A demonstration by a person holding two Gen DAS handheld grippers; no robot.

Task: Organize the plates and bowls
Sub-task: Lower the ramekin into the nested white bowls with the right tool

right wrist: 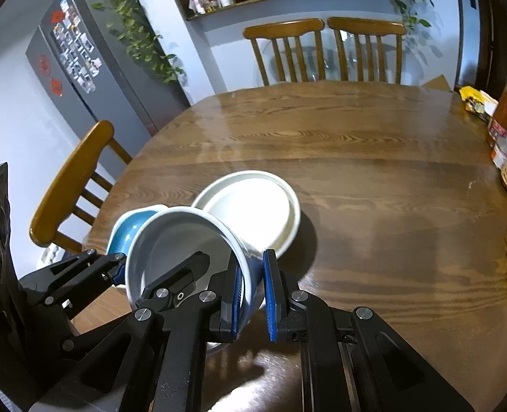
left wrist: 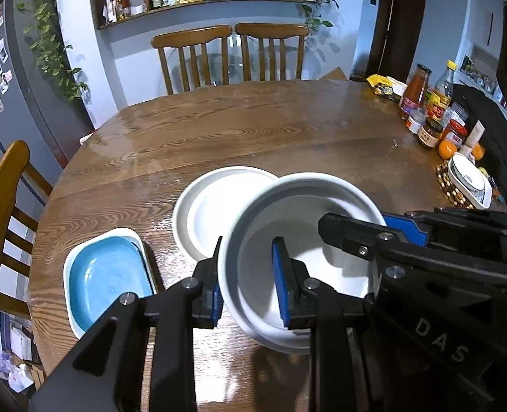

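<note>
A: Why do both tools hold one bowl?
B: The left tool (left wrist: 250, 283) and right tool (right wrist: 253, 295) clamp opposite rims, steadying the white bowl (left wrist: 308, 261) above the worktop (left wrist: 253, 127), beside the white plate (left wrist: 215, 206).

Dim bluish light, tabletop (left wrist: 253, 127) glare, perhaps overhead; warped edges.

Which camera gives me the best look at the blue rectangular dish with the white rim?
Left wrist view: the blue rectangular dish lies nearly whole on the round wooden table. In the right wrist view only a corner shows behind the held white round bowl.
</note>
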